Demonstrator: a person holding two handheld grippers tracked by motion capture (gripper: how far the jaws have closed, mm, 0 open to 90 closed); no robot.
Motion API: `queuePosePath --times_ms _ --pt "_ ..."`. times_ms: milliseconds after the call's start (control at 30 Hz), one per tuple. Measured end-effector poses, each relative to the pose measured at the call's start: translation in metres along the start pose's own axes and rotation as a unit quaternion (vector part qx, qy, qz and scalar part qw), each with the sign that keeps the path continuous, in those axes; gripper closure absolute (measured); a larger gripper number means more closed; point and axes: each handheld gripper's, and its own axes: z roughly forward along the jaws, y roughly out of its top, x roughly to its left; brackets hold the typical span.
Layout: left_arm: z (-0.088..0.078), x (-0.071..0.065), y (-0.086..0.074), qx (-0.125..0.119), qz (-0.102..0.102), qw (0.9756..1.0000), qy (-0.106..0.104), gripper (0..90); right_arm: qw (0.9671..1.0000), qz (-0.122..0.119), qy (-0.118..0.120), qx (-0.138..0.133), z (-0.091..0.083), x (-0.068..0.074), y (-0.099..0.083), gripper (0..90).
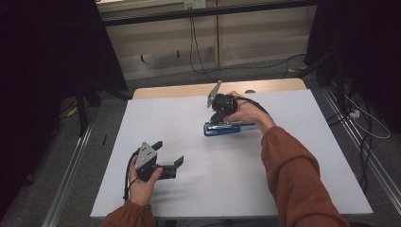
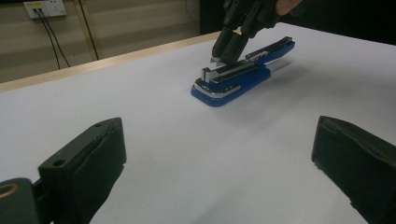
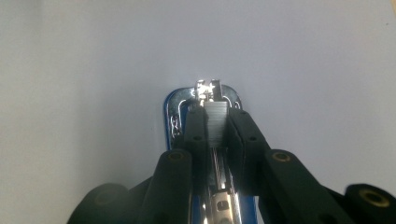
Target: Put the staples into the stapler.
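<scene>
Right gripper (image 1: pixel 219 115) fingers (image 3: pixel 198 135) nearly closed, clamped on strip of staples (image 3: pixel 217 122) in open blue stapler (image 1: pixel 222 128). Stapler flat on white worktop (image 1: pixel 198 189), far centre. Left gripper (image 1: pixel 166 161) fingers (image 2: pixel 93 163) spread wide, nothing between, hovering near front-left, well apart from stapler.

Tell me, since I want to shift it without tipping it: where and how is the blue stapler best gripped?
Grip the blue stapler across its long, narrow body near the front, coming from above with one jaw on each long side. It lies flat on the white table, so the sides are free. The right gripper already pinches the metal strip at the front this way; the left gripper rests open, apart.
</scene>
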Motion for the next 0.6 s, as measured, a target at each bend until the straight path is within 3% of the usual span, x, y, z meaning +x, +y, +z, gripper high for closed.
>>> queuePosePath --times_ms 133,600 --pt "-0.0002 -0.0001 0.0001 -0.002 -0.003 1.0 -0.001 3.1 0.9999 0.006 -0.003 0.01 0.0014 0.0003 -0.0004 79.3" --pt "-0.0002 0.0004 0.0001 -0.001 -0.001 1.0 0.0 3.1 0.9999 -0.012 0.001 0.012 0.0032 0.0023 0.0023 79.3"
